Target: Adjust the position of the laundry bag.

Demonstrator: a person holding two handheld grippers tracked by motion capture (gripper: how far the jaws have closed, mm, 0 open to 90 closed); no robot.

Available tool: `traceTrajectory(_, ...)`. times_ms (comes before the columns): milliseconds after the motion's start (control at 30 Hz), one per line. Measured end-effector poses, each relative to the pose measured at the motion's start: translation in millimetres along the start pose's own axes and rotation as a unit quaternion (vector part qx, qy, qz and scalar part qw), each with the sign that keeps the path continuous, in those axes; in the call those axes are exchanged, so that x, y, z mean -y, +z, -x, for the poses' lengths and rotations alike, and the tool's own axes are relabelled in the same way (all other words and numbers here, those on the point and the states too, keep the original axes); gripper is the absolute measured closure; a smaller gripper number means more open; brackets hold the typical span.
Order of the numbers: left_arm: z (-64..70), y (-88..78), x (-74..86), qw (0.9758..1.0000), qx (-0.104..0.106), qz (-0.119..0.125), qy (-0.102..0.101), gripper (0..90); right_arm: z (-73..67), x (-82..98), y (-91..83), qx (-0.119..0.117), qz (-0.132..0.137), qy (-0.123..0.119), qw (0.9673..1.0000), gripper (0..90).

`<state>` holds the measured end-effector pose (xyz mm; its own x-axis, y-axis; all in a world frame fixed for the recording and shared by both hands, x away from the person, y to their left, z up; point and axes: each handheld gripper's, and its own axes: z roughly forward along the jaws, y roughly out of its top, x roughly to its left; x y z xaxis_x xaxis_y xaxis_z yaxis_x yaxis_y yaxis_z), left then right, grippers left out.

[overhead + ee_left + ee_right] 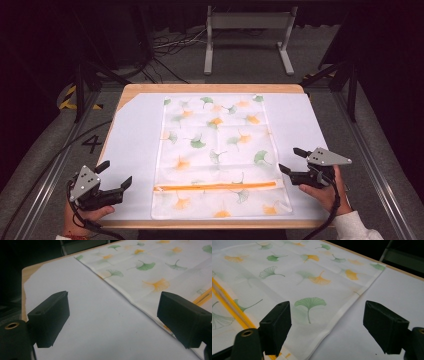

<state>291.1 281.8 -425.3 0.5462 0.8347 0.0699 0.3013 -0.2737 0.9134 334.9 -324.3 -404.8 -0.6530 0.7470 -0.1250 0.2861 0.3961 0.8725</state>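
Observation:
A white cloth (215, 150) printed with green and orange ginkgo leaves lies flat in the middle of the table, with an orange strip (215, 187) across its near end. My left gripper (115, 175) hovers open over the white sheet left of the cloth's near corner, nothing between its jaws. In the left gripper view the cloth's edge (130, 298) runs diagonally past the far jaw. My right gripper (292, 160) stands open at the cloth's right edge; in the right gripper view that hem (339, 312) passes between the spread jaws, untouched.
A white sheet (135, 145) covers the wooden table (210, 88), whose top shows along the far edge. A grey metal stand (247, 37) and cables sit on the floor beyond. Dark tripod legs (82, 85) flank both far corners.

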Motion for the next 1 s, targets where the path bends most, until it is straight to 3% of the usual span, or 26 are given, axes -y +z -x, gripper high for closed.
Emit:
traceTrajectory(100,1.9,1.9,2.8,0.9996,0.015,-0.023,-0.009,12.4,-1.2,-0.9,1.9,0.000,-0.004,-0.003,1.0000,24.9)
traceTrajectory(133,2.8,2.4,4.4,0.9990,0.025,-0.032,-0.016,12.0,-1.8,-1.9,2.6,-0.003,-0.005,-0.003,1.0000,25.1)
traceTrajectory(167,7.4,3.2,9.0,0.9973,0.049,-0.047,-0.029,10.7,-4.1,-4.8,5.6,-0.005,-0.008,-0.007,0.9999,25.3)
traceTrajectory(200,7.4,3.2,9.0,0.9973,0.049,-0.047,-0.029,10.4,-4.1,-4.8,5.6,-0.005,-0.008,-0.007,0.9999,25.3)
traceTrajectory(433,29.8,9.3,13.8,0.9936,0.082,-0.079,-0.004,9.4,-13.2,-9.0,14.9,-0.007,-0.014,-0.029,0.9994,25.3)
traceTrajectory(567,44.3,16.1,15.6,0.9898,0.097,-0.103,0.019,9.4,-9.8,-8.5,16.9,-0.004,-0.010,-0.022,0.9997,26.3)
traceTrajectory(667,50.8,22.7,14.7,0.9882,0.103,-0.111,0.019,9.4,-4.2,-4.3,19.5,0.007,-0.019,-0.013,0.9997,27.9)
traceTrajectory(700,53.2,28.2,12.3,0.9877,0.103,-0.114,0.029,9.4,-2.8,-3.2,19.8,0.009,-0.021,-0.009,0.9997,28.4)
traceTrajectory(800,54.4,33.0,10.4,0.9865,0.108,-0.120,0.026,9.7,-0.1,-1.4,20.1,0.003,-0.022,-0.005,0.9997,33.3)
traceTrajectory(900,60.2,34.8,12.1,0.9834,0.120,-0.131,0.034,9.6,0.0,0.6,21.4,0.002,-0.040,-0.007,0.9992,35.4)
traceTrajectory(1000,62.2,35.5,12.9,0.9828,0.122,-0.135,0.034,9.3,4.0,1.2,26.5,0.008,-0.061,-0.002,0.9981,37.4)
